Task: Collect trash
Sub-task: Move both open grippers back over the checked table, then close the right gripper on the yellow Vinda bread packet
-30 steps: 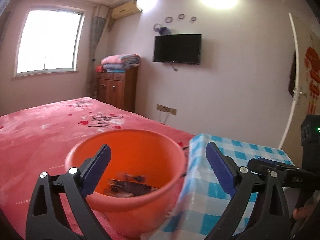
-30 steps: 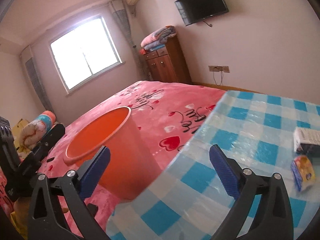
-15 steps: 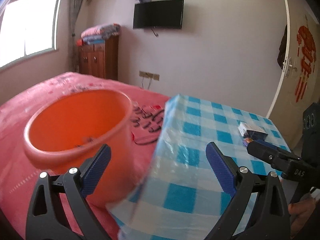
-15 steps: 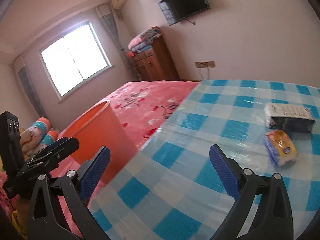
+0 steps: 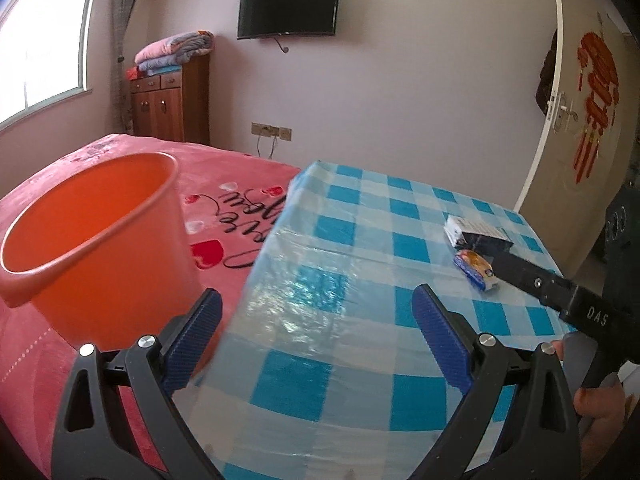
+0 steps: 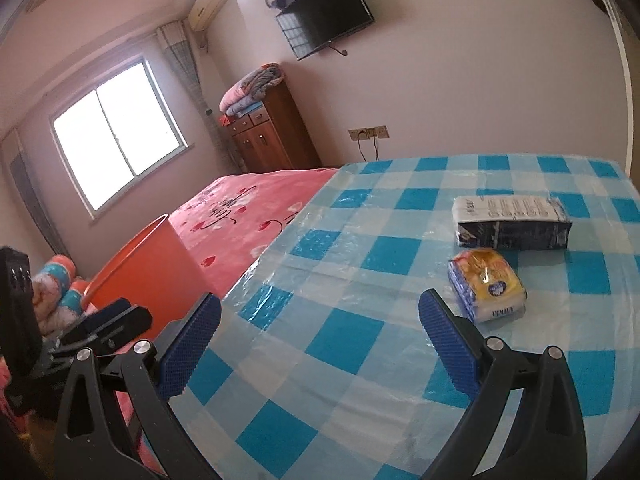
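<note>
An orange bucket point(image 5: 100, 240) stands on the pink bed, left of the checked table point(image 5: 360, 280); it also shows in the right wrist view point(image 6: 148, 276). On the table lie a yellow-and-blue snack packet point(image 6: 486, 288) and a dark-and-white carton point(image 6: 512, 222); both show in the left wrist view, the packet point(image 5: 476, 270) and the carton point(image 5: 478, 236). My left gripper point(image 5: 316, 336) is open and empty over the table's left edge. My right gripper point(image 6: 320, 336) is open and empty over the table, its right finger point(image 6: 448, 336) just short of the packet.
The pink bed point(image 5: 240, 196) borders the table's left side. A wooden cabinet point(image 6: 268, 132) with folded blankets stands by the far wall. A wall TV point(image 5: 286, 6) hangs above. A white door point(image 5: 580, 120) is at the right.
Both grippers swung right, away from the bucket and over the table. The packet and carton came closer in the right wrist view. The bucket shifted to the left edge.
</note>
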Available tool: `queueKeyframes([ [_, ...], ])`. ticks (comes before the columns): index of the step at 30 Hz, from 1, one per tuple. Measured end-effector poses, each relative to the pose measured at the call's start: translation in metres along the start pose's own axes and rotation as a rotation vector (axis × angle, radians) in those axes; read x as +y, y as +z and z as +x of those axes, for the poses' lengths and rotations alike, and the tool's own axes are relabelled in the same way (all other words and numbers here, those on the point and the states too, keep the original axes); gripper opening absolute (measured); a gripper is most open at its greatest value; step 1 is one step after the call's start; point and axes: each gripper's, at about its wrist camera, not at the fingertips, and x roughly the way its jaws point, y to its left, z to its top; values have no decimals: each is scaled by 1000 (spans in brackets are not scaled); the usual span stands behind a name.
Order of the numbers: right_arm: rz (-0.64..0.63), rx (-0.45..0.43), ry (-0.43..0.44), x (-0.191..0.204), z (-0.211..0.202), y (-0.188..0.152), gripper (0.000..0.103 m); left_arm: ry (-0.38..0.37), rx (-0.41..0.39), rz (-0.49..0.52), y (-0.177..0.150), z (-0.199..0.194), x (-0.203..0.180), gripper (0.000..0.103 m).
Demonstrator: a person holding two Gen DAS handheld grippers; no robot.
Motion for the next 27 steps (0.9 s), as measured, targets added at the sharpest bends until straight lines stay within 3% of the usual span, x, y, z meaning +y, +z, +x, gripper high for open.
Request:
queueKeyframes([
  [7, 68, -3, -13, -30, -5, 0, 98, -7, 30, 49, -4, 10, -25, 96],
  [14, 92, -8, -105, -70, -14, 5, 98, 32, 62, 73, -4, 23, -44, 96],
  [17, 52, 20, -146, -83, -11, 8, 98, 77, 52, 97, -5, 27, -49, 96],
  [22, 30, 114, -139, -97, 8, 11, 98, 82, 65, 148, -1, 34, -59, 96],
  [27, -43, 186, -184, -97, 30, 13, 98, 60, 85, 183, 1, 39, -69, 96],
])
